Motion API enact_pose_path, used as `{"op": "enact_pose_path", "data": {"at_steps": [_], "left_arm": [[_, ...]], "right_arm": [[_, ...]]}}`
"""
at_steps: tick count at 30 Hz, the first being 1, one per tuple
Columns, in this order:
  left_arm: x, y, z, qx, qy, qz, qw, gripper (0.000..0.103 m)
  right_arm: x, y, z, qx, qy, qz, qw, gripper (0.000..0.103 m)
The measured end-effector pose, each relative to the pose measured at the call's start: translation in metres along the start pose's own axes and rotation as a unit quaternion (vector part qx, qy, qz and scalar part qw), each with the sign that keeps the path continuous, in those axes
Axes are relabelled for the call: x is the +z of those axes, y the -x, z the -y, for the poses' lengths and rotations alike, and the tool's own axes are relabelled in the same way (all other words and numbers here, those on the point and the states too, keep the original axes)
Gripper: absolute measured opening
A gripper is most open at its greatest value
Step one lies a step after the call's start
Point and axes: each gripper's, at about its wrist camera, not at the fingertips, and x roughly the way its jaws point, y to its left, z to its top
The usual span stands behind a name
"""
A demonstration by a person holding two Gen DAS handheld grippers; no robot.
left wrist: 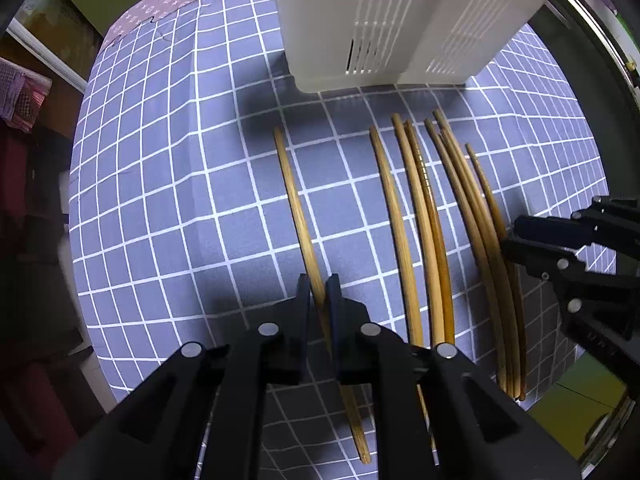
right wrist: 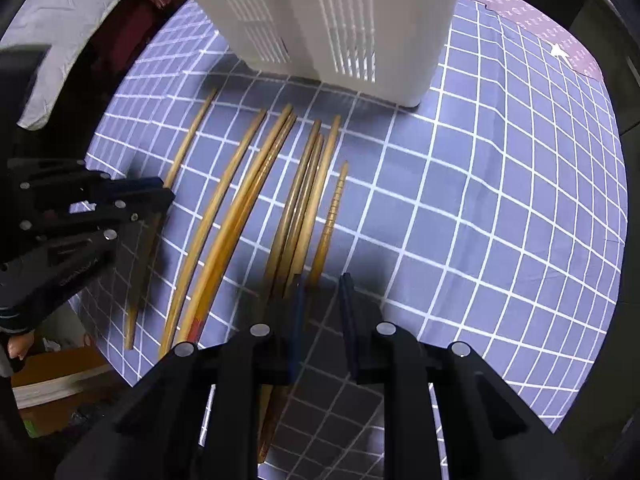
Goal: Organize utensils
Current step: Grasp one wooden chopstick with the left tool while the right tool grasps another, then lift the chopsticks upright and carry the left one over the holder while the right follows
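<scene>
Above the chopsticks (left wrist: 416, 216), both claws straight down.

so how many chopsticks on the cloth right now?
8. One apart at the far left, pinched in the left gripper; one alone; a touching pair; a bunch of three; one ridged at the right. None looks hidden.

Both your wrist cams look steeply down, close over the checked cloth (left wrist: 168, 208). They share the chopsticks (right wrist: 236, 216) and white slotted holder (left wrist: 384, 20); each catches the other gripper at its edge.
</scene>
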Motion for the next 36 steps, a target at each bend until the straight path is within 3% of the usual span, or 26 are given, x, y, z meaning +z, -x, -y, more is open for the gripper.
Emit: {"op": "enact_pose_path", "data": {"at_steps": [8, 12, 19, 24, 27, 31, 36], "left_arm": [[0.003, -0.001, 0.000, 0.000, 0.011, -0.008, 0.9999, 0.009], [0.003, -0.002, 0.000, -0.001, 0.008, -0.007, 0.9999, 0.009], [0.004, -0.001, -0.006, -0.012, 0.014, -0.003, 0.9998, 0.008], [0.007, 0.000, -0.013, -0.018, 0.021, 0.005, 0.9996, 0.007], [0.009, 0.004, -0.017, -0.020, 0.023, 0.017, 0.9994, 0.007], [0.010, 0.012, -0.021, -0.026, 0.023, 0.029, 0.9990, 0.007], [0.007, 0.027, -0.029, -0.036, 0.026, 0.051, 0.9977, 0.007]], "right_arm": [[0.007, -0.011, -0.031, -0.061, 0.023, -0.017, 0.998, 0.016], [0.004, -0.013, -0.033, -0.061, 0.026, -0.009, 0.998, 0.007], [0.000, 0.002, -0.009, -0.035, 0.001, 0.021, 0.999, 0.007], [-0.012, 0.039, 0.008, -0.018, -0.021, 0.083, 0.996, 0.007], [-0.027, 0.071, 0.017, -0.007, -0.033, 0.148, 0.988, 0.007], [-0.059, 0.110, 0.025, -0.012, -0.041, 0.248, 0.968, 0.007], [-0.100, 0.136, 0.044, -0.016, -0.055, 0.326, 0.944, 0.007]]}}
